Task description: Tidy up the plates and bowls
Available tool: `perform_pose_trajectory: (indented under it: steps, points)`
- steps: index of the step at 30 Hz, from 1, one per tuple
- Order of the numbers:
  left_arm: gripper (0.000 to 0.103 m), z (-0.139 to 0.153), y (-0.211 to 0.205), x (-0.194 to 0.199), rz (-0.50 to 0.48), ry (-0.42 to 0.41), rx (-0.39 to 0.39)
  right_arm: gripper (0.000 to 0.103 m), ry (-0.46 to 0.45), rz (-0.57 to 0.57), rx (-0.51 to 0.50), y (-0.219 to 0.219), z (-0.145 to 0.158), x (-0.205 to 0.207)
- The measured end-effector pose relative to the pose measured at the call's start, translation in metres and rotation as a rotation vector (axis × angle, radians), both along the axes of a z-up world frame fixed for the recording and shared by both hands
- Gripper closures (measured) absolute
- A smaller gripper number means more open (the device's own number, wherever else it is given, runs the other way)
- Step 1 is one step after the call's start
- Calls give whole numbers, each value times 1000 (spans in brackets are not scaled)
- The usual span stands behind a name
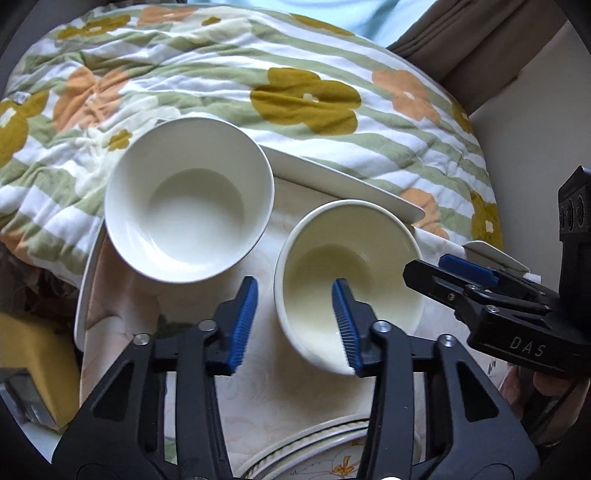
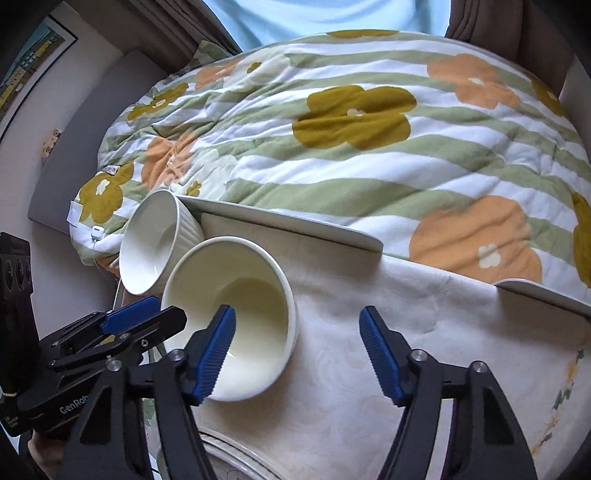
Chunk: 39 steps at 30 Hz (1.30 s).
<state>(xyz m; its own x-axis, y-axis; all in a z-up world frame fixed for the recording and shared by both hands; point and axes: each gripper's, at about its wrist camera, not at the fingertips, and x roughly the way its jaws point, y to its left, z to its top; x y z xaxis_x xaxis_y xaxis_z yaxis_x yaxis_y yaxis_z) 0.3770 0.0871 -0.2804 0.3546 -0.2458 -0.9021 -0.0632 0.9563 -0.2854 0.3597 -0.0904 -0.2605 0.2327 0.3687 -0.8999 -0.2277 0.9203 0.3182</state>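
Observation:
Two empty bowls stand on a table with a cream cloth (image 1: 291,391) (image 2: 424,295). The white ribbed bowl (image 1: 188,199) (image 2: 151,243) sits at the far left. Closer in is the cream bowl (image 1: 351,258) (image 2: 243,280). My left gripper (image 1: 294,282) (image 2: 168,308) straddles the cream bowl's left wall, one finger inside and one outside, pads off the wall. My right gripper (image 2: 297,309) (image 1: 428,264) straddles its right wall the same way, with a wide gap to the outer pad. A plate with a flower pattern (image 1: 317,446) (image 2: 236,458) lies at the near edge under the grippers.
A flowered green-striped quilt (image 1: 295,110) (image 2: 369,147) covers the bed just beyond the table's far edge. A person in a light blue top (image 2: 325,18) sits behind it. A yellow object (image 1: 37,354) lies low at the left. Bare cloth stretches right of the cream bowl.

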Motion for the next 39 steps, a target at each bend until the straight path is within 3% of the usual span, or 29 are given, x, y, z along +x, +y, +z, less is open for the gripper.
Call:
perform_pose_trajectory:
  steps: [5, 7, 13, 25, 39]
  points:
    - [82, -14, -3, 11, -30, 29, 3, 70, 53, 9, 13, 10, -18, 5]
    - [84, -17, -4, 13, -37, 32, 14, 71, 62, 4, 12, 12, -22, 5]
    - [93, -20, 0, 15, -49, 33, 38, 89, 79, -28, 0, 14, -28, -2]
    - [93, -15, -5, 10, -52, 16, 69, 90, 62, -36, -31, 21, -25, -5]
    - [93, 24, -25, -1, -76, -47, 100, 90, 15, -55, -17, 6, 5, -18]
